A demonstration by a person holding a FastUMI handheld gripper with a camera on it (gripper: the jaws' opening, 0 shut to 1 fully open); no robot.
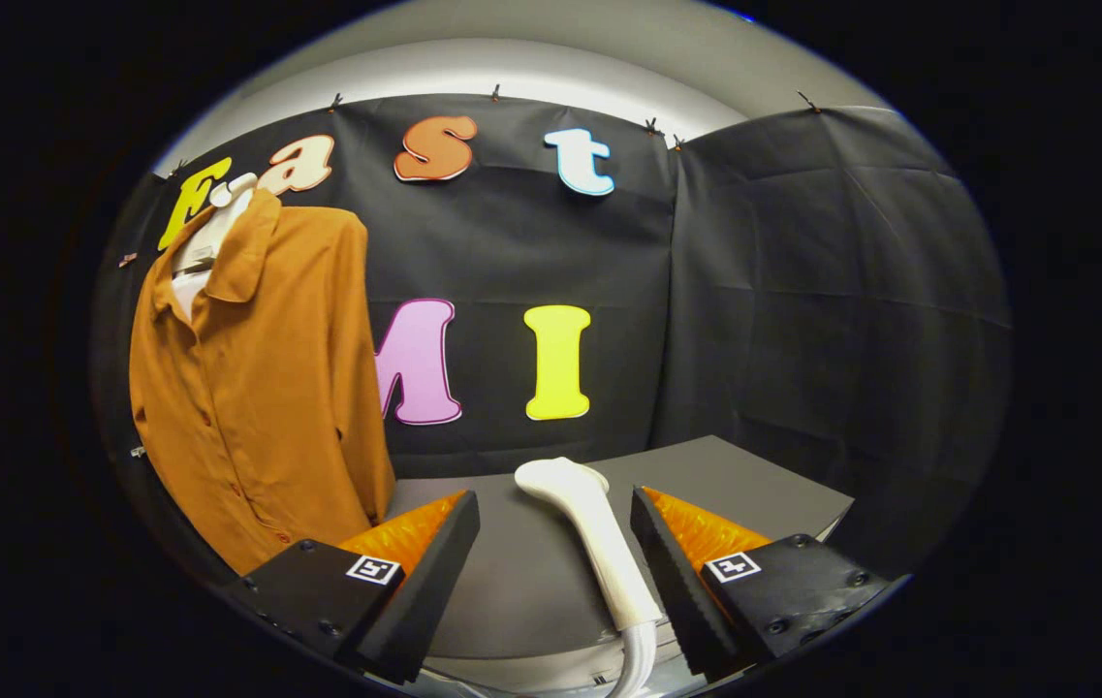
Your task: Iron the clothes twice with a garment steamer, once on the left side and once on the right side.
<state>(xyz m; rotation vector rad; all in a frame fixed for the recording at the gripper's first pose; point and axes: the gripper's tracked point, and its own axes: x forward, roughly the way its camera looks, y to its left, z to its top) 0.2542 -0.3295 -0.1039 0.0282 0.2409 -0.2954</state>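
Observation:
A brown-orange button-up shirt (255, 388) hangs on a white hanger (221, 218) against the booth wall, to the left of and beyond my fingers. A white garment steamer (594, 533) lies on the dark table (754, 490), its head pointing away from me. Its handle runs back between my fingers, close beside the right finger (667, 553). My gripper (555, 553) is open, with a wide gap between the steamer and the left finger (434, 562). Whether the right finger touches the handle I cannot tell.
The dark table stretches ahead to the black cloth wall at the back and right. The shirt's hem hangs down past the table's left side, just beyond the left finger.

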